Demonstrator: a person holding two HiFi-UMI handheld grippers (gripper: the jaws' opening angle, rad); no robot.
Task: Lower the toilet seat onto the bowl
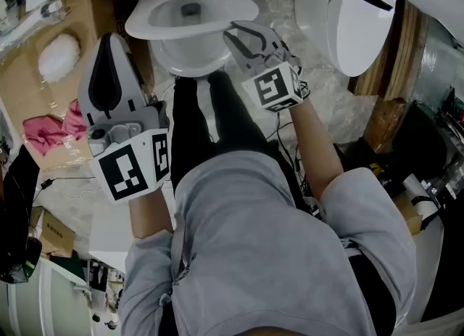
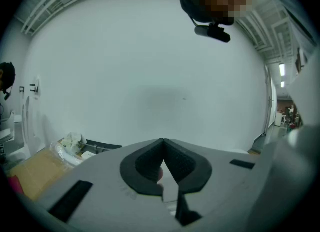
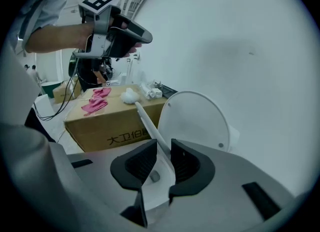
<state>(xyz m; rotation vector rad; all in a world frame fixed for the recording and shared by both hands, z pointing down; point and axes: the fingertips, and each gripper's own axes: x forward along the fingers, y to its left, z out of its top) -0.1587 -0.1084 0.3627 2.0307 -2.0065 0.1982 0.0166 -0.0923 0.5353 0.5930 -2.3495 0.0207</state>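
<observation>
The white toilet bowl stands at the top of the head view with its seat over it. My right gripper is at the seat's right edge, shut on it. In the right gripper view the seat shows edge-on as a thin tilted strip that runs into the right gripper. The round lid stands upright behind it. My left gripper is held up left of the bowl, apart from it, shut and empty. In its own view the left gripper faces a bare white wall.
A cardboard box left of the toilet carries pink cloth and a white fluffy wad. A second white toilet fixture stands at the right. Cables lie on the floor by the person's legs.
</observation>
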